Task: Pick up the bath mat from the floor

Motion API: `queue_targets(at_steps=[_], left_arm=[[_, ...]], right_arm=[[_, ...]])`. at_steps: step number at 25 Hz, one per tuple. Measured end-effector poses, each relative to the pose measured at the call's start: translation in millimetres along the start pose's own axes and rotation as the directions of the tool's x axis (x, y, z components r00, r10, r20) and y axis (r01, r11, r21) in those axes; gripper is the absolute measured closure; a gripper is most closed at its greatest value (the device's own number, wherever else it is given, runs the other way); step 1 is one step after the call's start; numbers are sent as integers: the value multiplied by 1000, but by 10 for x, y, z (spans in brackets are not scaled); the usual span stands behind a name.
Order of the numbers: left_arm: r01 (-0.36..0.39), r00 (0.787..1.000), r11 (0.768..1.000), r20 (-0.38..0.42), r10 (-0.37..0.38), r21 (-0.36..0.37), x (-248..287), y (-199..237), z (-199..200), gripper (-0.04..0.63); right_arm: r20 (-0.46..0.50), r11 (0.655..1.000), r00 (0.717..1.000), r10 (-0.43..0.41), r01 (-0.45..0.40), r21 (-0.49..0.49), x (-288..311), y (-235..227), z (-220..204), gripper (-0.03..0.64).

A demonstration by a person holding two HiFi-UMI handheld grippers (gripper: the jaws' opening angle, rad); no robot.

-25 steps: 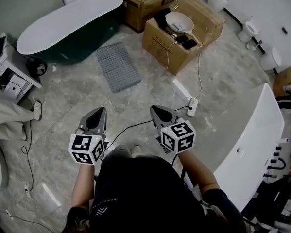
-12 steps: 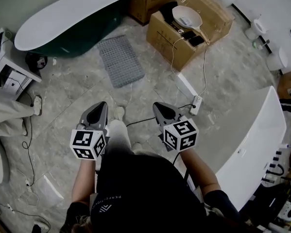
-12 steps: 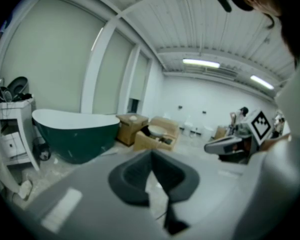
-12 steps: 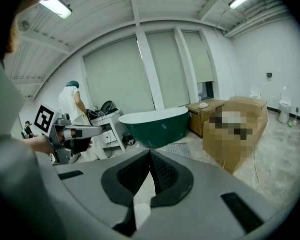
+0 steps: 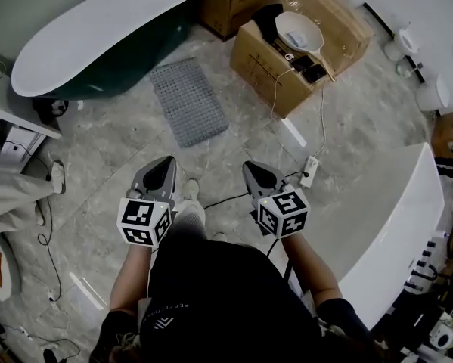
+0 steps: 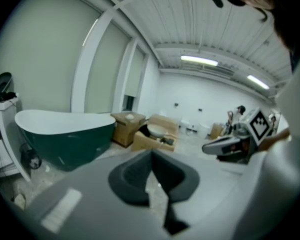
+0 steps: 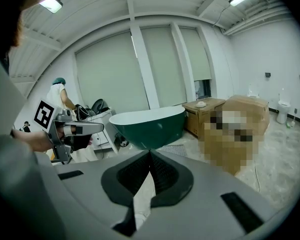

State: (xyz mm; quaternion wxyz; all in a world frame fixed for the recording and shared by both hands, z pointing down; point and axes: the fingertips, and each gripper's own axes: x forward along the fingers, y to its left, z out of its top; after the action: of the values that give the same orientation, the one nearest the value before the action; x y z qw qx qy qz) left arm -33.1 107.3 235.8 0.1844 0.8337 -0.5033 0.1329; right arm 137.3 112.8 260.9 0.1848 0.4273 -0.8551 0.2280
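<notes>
**Item: approach to mat, both grippers advanced**

Change since the earlier frames: both grippers have been carried forward, and the gap to the bath mat (image 5: 188, 100) has narrowed. A foot has stepped in between them. The mat is untouched, so the pick-up has, by my reading, not begun (this is the walk-in only).

- Left gripper (image 5: 164, 163): jaws pressed together with nothing between them. It is held at waist level on an outstretched forearm and tilts gently down towards the floor. The mat lies ahead of it and slightly to its right.
- Bath mat: grey and gridded, flat on the marble floor. It lies ahead of both grippers and well apart from them, beside the dark green bathtub (image 5: 97, 40).
- Right gripper (image 5: 254, 169): jaws likewise closed and empty. It is level with its partner and dips a little more steeply. The mat lies ahead and to its left.

Likely next need: lower and open the jaws.
</notes>
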Motion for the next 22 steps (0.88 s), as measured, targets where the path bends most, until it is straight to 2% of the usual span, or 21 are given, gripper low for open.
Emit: queue_targets(at_steps=[8, 15, 22], left_arm=[[51, 997, 999, -51, -52, -18, 518, 651, 93, 589], [118, 988, 992, -97, -121, -33, 867, 957, 15, 589], [99, 985, 990, -130, -112, -101, 1077, 1157, -168, 589]], right_arm=[[-15, 1000, 1000, -5, 5, -4, 779, -100, 338, 617], [-49, 999, 999, -25, 24, -26, 1297, -183, 433, 617], [-127, 996, 992, 19, -30, -84, 1685, -333, 280, 615]])
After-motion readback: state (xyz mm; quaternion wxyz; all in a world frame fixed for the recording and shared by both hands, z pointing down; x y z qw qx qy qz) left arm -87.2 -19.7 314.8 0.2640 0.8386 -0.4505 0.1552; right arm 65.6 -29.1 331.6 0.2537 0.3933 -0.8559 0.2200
